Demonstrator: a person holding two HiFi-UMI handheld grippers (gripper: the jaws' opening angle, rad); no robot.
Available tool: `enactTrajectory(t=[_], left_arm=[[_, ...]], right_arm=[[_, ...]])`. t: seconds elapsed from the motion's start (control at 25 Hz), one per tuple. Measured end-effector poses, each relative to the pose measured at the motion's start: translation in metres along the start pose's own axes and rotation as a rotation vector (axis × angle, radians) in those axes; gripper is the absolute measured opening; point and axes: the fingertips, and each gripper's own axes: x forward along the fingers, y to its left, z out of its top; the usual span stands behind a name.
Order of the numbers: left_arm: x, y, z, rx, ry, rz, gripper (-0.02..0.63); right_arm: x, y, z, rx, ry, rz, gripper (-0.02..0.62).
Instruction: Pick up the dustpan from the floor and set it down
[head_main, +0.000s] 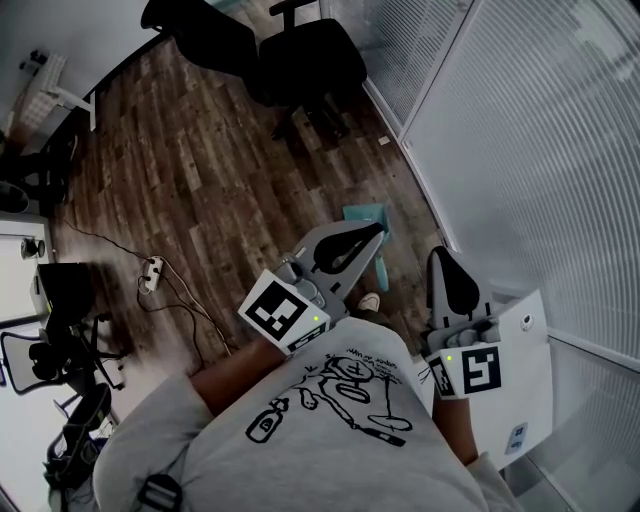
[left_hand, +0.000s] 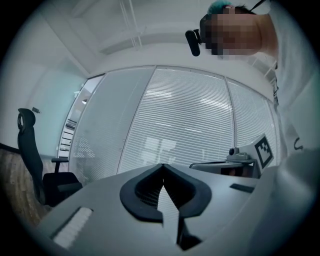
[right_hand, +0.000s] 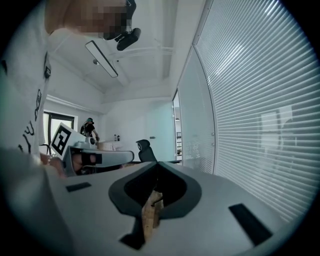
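Wood floor (head_main: 200, 190); teal dustpan (head_main: 363, 213) lying beside glass wall (head_main: 520, 150); left gripper (left_hand: 162, 166), right gripper (right_hand: 158, 164): fingers (left_hand: 140, 194) pressed together, empty

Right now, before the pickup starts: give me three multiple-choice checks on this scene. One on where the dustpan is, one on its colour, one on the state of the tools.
1. Where is the dustpan?
A) on a shelf
B) on the floor, near the glass wall
C) clamped in a tool

2. What colour is the dustpan?
A) red
B) yellow
C) teal

3. How do the left tool and right tool stand?
A) both shut, empty
B) both wide open
C) left shut on the dustpan

Answers:
1 B: the head view shows it lying on the wood boards close to the glass wall, just past the left tool.
2 C: the part that shows is teal.
3 A: in each tool's own view the jaw tips meet with nothing between them.
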Motion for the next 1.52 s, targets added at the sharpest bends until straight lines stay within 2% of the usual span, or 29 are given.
enactTrajectory(t=[0.4,0.84,1.32,1.52], left_arm=[[0.030,-0.023,-0.009,0.005,0.023,-0.004,0.002],[0.026,-0.008,-0.019,0.006,0.041,0.019,0.002],[0.027,0.002,-0.037,-0.021,0.084,0.023,0.002],[0.030,0.006,-0.054,-0.037,0.107,0.037,0.002]], right_arm=[[-0.015,-0.036,-0.008,0.012,0.001,0.002,0.005],[-0.007,-0.025,-0.019,0.019,0.023,0.029,0.005],[0.003,-0.026,-0.081,0.057,0.190,0.060,0.006],[0.006,-0.031,-0.129,0.079,0.263,0.085,0.006]])
